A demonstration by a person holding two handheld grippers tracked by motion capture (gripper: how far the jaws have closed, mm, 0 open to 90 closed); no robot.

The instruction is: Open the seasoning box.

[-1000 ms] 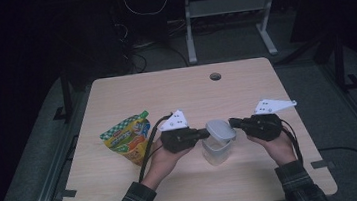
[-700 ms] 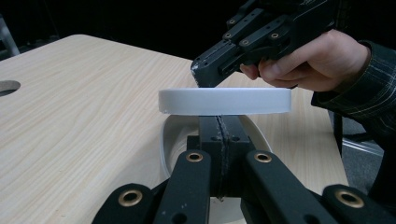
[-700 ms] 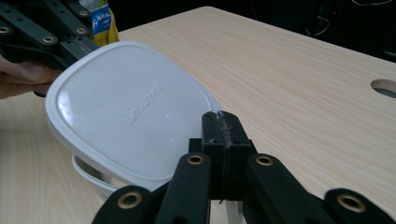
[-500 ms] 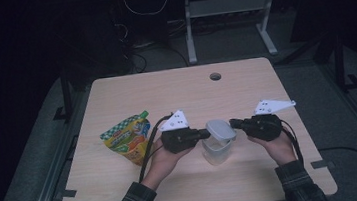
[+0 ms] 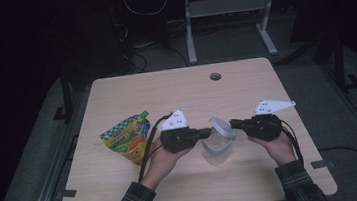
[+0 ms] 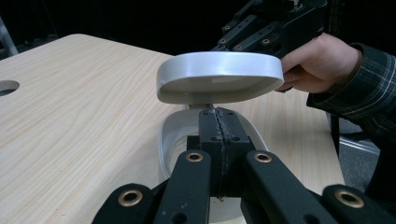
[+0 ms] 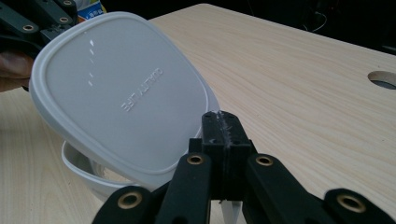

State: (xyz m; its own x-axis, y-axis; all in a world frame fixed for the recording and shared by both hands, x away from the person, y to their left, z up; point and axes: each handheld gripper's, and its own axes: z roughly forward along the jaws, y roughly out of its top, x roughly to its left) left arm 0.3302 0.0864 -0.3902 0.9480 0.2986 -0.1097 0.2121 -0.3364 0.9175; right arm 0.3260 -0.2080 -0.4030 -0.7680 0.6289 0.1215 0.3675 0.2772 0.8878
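1. One clear plastic container (image 5: 217, 149) is sitting upright on the desk (image 5: 264, 79), open mouth facing up, in the near half of the desktop.
2. One white lid (image 5: 222, 127) is hanging above the container's far rim, tilted; in the right gripper view its top face (image 7: 121, 98) is leaning toward that camera, with the raised lettering running diagonally along its long axis.
3. In the left gripper view the lid (image 6: 219, 77) is showing its underside, lying roughly level over the container (image 6: 173, 140).
4. The left hand-held gripper (image 5: 204, 134) is sitting just left of the container, pointing right; its jaws are pressed together, pinching the container's near rim as far as the left gripper view shows.
5. The right hand-held gripper (image 5: 234, 124) is sitting just right of the container, pointing left; its jaws are pressed together at the lid's edge, apparently pinching it.
6. One colourful snack pouch (image 5: 129, 138) is lying flat, well left of the container, long axis running diagonally, spout toward the far right.
7. One round hole (image 5: 215, 76) is showing in the desk, beyond the container.
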